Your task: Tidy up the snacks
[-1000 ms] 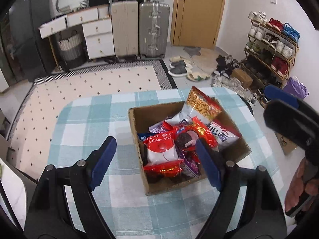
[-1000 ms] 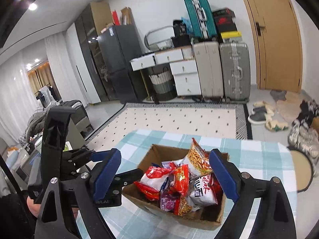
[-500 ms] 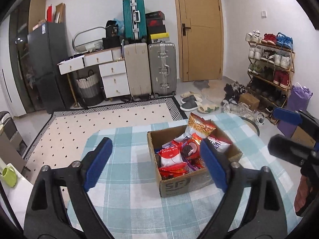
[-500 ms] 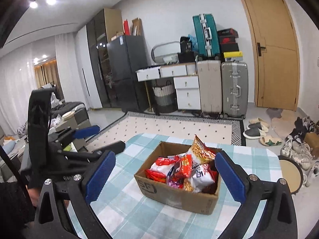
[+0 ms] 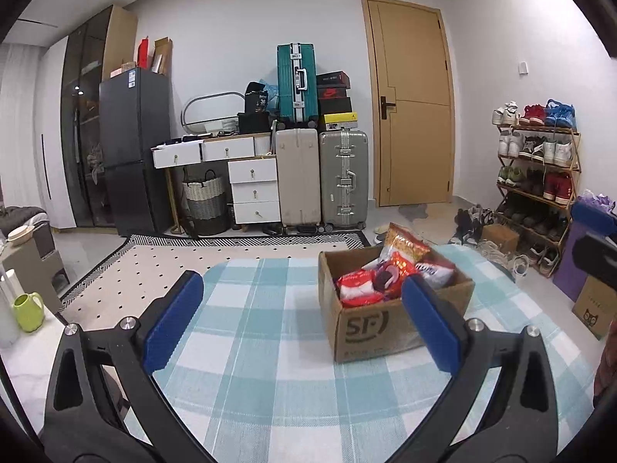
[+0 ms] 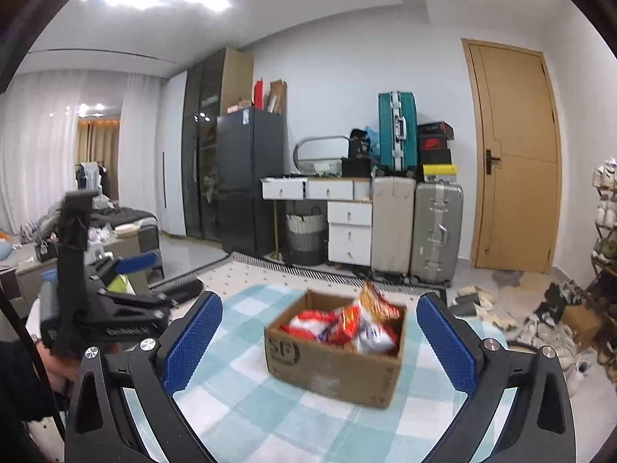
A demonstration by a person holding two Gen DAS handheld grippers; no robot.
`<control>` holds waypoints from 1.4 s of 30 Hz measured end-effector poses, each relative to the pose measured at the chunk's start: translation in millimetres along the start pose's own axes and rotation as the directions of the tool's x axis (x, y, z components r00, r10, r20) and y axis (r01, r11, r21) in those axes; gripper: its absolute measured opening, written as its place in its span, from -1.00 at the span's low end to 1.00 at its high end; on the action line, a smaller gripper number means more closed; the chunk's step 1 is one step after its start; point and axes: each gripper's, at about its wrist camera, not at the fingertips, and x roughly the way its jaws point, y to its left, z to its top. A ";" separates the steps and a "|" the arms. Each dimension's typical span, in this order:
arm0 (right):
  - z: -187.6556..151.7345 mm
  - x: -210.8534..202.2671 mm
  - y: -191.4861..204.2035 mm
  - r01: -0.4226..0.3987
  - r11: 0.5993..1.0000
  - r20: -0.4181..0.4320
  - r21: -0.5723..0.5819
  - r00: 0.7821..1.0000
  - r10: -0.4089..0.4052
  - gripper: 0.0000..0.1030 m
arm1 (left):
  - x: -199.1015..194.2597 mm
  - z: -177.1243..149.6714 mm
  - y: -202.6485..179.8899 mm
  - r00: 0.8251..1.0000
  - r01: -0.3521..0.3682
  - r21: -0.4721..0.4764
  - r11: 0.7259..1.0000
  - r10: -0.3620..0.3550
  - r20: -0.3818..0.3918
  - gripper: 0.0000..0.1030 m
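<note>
A brown cardboard box [image 5: 370,328] filled with several red, orange and white snack packets [image 5: 385,274] stands on the table's blue-and-white checked cloth [image 5: 250,328]. My left gripper [image 5: 300,282] hangs back from the box, a little to its left; its jaws are opening and nothing is between them. My right gripper [image 6: 320,303] is open and empty, facing the box [image 6: 331,362] from a short way off. The snack packets [image 6: 347,320] look blurred there. Each gripper shows in the other's view: the left gripper [image 6: 115,301] and a part of the right gripper [image 5: 594,239].
Behind the table are a dotted rug [image 5: 162,262], suitcases [image 5: 320,177], white drawers [image 5: 254,189] and a dark fridge [image 5: 133,150]. A shoe rack [image 5: 536,169] and loose shoes fill the right side. A green mug [image 5: 27,310] sits on a white surface at left.
Both grippers have drawn back from the box and tilted up toward level, so the box looks smaller and farther. Both sets of jaws have spread wider.
</note>
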 end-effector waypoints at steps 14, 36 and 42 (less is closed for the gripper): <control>-108.8 11.5 -28.8 0.139 0.984 -0.091 0.110 0.987 -0.129 0.99 | 19.9 -98.1 16.8 0.998 -0.033 0.003 0.999 0.033 -0.044 1.00; -121.1 1.1 -31.0 0.244 0.967 -0.043 0.076 0.970 -0.241 0.99 | 38.7 -120.7 23.1 1.000 -0.002 -0.032 0.999 0.001 -0.028 1.00; -121.4 -3.3 -29.2 0.230 0.970 -0.027 0.081 0.973 -0.229 0.99 | 37.4 -120.9 16.7 1.000 0.002 -0.018 1.000 -0.003 -0.027 1.00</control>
